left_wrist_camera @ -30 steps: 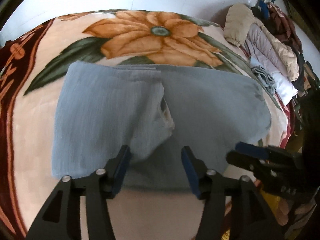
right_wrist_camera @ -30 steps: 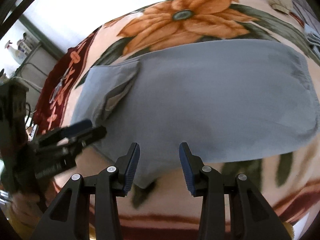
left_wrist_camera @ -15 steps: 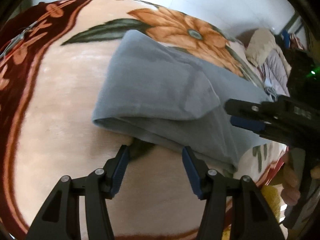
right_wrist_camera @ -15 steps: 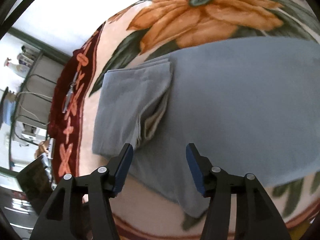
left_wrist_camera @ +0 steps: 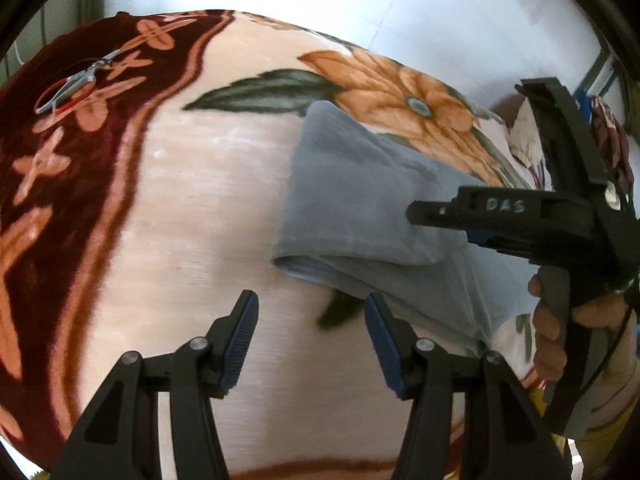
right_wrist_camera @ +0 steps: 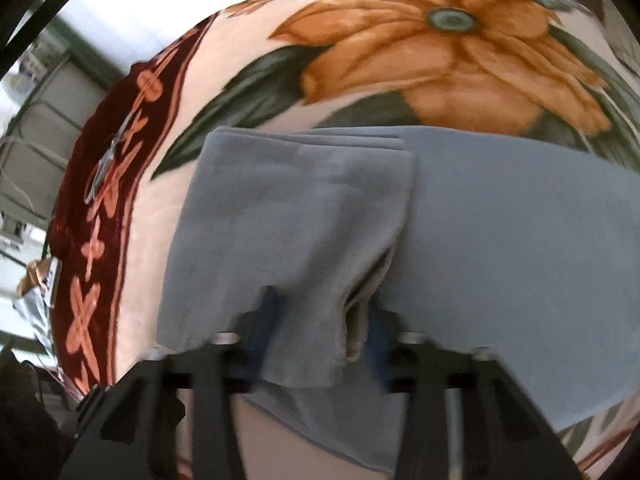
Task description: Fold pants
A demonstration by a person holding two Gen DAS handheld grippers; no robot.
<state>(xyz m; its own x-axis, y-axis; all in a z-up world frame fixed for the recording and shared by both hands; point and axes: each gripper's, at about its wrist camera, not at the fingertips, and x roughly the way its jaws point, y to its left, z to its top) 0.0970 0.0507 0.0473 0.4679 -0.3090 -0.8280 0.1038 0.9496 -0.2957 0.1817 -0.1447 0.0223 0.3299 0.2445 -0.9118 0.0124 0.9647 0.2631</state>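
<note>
Between the right gripper's [right_wrist_camera: 316, 320] closing jaws there's now the near edge of the folded flap of the pants [right_wrist_camera: 500, 232], which it only hovered over a moment ago, so another fold looks ready, while the left gripper [left_wrist_camera: 308, 340] hangs half-open, empty, just short of them.

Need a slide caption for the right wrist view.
Right gripper closing on the folded flap of grey-blue fabric pants lying on a floral blanket.
</note>
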